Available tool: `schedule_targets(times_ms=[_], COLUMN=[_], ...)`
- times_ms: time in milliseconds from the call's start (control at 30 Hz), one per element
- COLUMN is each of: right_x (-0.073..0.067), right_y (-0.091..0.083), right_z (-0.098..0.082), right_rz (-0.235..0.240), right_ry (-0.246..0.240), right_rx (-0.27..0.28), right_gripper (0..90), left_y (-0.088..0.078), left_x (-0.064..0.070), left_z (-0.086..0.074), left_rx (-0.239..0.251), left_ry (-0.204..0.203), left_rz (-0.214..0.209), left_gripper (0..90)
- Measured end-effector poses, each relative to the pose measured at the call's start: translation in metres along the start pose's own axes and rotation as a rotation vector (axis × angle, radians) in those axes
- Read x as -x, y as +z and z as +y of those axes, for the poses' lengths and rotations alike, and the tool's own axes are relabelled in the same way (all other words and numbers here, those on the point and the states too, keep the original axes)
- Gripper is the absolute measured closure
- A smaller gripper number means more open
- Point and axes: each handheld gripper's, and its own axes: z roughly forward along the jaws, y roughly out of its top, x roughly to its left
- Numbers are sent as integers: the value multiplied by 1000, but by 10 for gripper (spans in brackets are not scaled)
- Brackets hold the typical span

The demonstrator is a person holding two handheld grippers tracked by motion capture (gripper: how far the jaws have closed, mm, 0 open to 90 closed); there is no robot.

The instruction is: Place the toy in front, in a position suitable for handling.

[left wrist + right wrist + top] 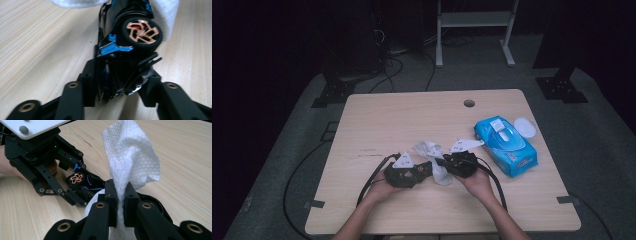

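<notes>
So there's a light wood table (377,115) with a cable hole near its far edge, sitting in a dark room. Over on the right side of it lies a blue wipes pack (506,146), lid flipped open, well apart from the hands.

Both hands come in from the near edge and meet around the middle of the table. The left gripper (428,168) is clamped on a toy car (125,47): in the left gripper view the jaws squeeze its black and blue body from both sides, and you get a good look at one wheel with a copper rim. The car points away from the gripper toward the wipe, just above the tabletop.

The right gripper (121,195) is closed tight on a white wipe (130,157). In the right gripper view the cloth is pinched between the two pads and bunches up above them, with more hanging below. The high view has the wipe crumpled between the two grippers, pressed right up against the car. Whether its lower end actually rests on the wood, can't tell.
</notes>
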Motion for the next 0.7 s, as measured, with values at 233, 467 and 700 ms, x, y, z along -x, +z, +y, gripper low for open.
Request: schedule_targets(times_ms=[233, 467, 700], right_x=[0, 5, 4], right_y=[-4, -11, -10], right_z=[0, 3, 3], right_rz=[-13, -12, -13], right_ry=[-4, 29, 41], right_rx=[4, 56, 69], right_gripper=[842, 843, 842], left_y=[-6, -29, -36], left_x=[2, 4, 6], left_z=[4, 17, 23], left_rx=[37, 183, 164], left_ry=[37, 42, 70], left_rz=[19, 45, 72], left_gripper=[591, 591, 587])
